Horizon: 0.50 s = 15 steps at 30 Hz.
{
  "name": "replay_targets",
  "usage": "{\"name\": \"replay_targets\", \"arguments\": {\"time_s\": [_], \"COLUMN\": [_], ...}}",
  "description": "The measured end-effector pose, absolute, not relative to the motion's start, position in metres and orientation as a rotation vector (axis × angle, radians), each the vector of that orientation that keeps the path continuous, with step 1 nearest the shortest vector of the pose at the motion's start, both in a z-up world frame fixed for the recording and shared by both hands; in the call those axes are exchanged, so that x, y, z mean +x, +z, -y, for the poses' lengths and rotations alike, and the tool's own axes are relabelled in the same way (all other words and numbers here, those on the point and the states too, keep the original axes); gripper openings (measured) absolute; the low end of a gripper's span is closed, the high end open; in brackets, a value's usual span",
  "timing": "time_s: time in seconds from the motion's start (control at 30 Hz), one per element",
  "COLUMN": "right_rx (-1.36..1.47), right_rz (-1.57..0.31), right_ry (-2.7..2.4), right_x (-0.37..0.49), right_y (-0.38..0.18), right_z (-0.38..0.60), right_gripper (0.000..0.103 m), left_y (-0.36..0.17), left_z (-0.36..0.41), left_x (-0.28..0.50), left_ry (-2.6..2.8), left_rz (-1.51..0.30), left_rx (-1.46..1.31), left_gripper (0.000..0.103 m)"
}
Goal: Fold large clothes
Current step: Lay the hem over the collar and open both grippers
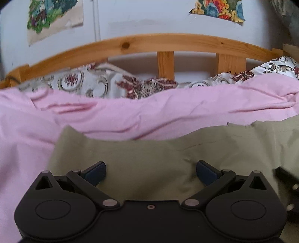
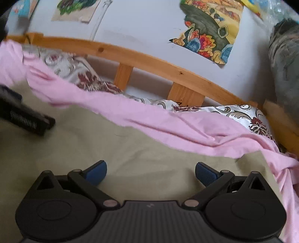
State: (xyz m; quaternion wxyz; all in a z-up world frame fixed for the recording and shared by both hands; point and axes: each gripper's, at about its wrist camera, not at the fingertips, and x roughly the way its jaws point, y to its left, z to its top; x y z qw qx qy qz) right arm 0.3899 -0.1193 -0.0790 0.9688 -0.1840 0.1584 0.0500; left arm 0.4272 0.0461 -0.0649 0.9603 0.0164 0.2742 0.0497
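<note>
Indoors, two handheld grippers are hovering over an olive garment [image 1: 149, 158] that is lying spread across a bed. On the left side, the left gripper [image 1: 151, 172] is standing released, its two blue-padded fingers [image 1: 96, 172] splayed wide above the cloth and gripping nothing; in the right wrist view its dark body is showing at the left edge, over the same garment. A pink sheet [image 1: 130, 114] is lying rumpled just behind the garment's far edge, touching it, and is spilling down the bed's right side. Beyond it, a patterned cover [image 1: 89, 84] with maroon and grey scrolls is bunching against a pine bed rail [image 1: 149, 42], whose two short uprights are showing beneath the top bar. A white wall [image 1: 140, 16] is rising behind, carrying two colourful torn pictures in the left view, while a third is peeking in at the right view's top left corner. To the right, the right gripper [image 2: 151, 172] is likewise hanging spread apart, empty, low over the garment. Something grey and furry [image 2: 284, 56] is sitting at the far right; what it is cannot be told.
</note>
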Motion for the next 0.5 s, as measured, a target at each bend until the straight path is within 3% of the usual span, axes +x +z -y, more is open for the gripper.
{"name": "replay_targets", "arguments": {"time_s": [0.5], "right_rx": [-0.451], "right_rz": [-0.307], "right_ry": [0.048], "right_x": [0.396], "right_y": [-0.111], "right_z": [0.099], "right_gripper": [0.103], "left_y": [-0.082], "left_z": [-0.052], "left_x": [0.435], "left_ry": [0.072], "left_rz": [-0.539], "left_rx": [0.012], "left_gripper": [0.102]}}
